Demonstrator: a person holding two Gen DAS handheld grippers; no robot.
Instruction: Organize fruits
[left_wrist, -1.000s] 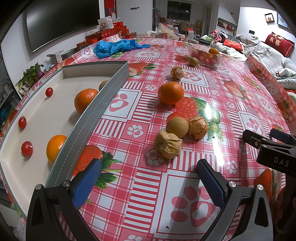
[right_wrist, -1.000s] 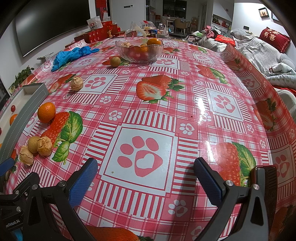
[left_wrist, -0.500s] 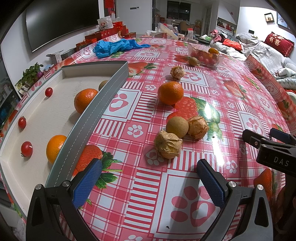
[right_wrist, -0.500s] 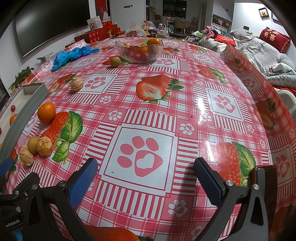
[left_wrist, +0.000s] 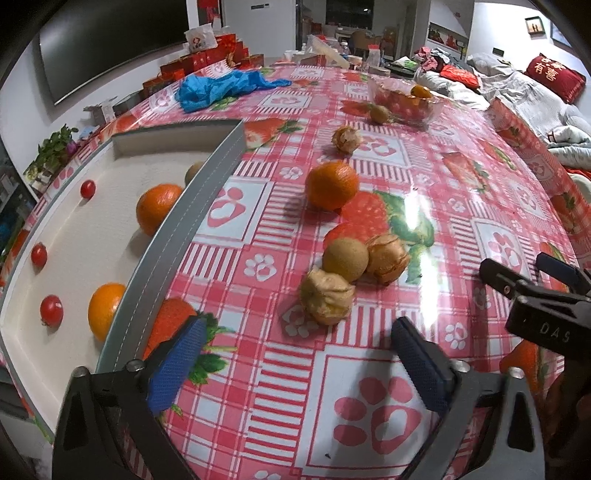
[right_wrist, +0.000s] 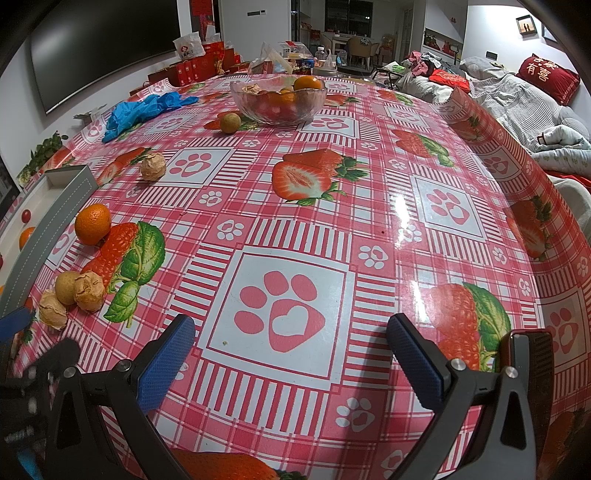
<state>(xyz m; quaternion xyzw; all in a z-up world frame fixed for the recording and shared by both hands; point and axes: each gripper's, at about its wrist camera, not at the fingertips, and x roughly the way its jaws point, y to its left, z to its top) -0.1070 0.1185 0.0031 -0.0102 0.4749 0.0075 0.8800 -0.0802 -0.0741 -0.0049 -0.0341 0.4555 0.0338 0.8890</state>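
While both sets of jaws gape empty, the left gripper (left_wrist: 295, 350) faces the nearest wrinkled fruit (left_wrist: 327, 297) on the surface, right of the tray (left_wrist: 173, 229); straddle it alone; squeeze gently; avoid its touching neighbours.

The left gripper (left_wrist: 297, 343) is easing slightly forward and to its right, so the 3 brown fruits (left_wrist: 347, 273) ahead of its jaws are sliding a little nearer to the gap and toward the left jaw. The orange (left_wrist: 331, 184) beyond them and the grey tray wall (left_wrist: 184, 221) outside the left jaw are drifting the same way. Seen past the left jaw of the right gripper (right_wrist: 290, 325), the left gripper's black body is smearing with motion blur.
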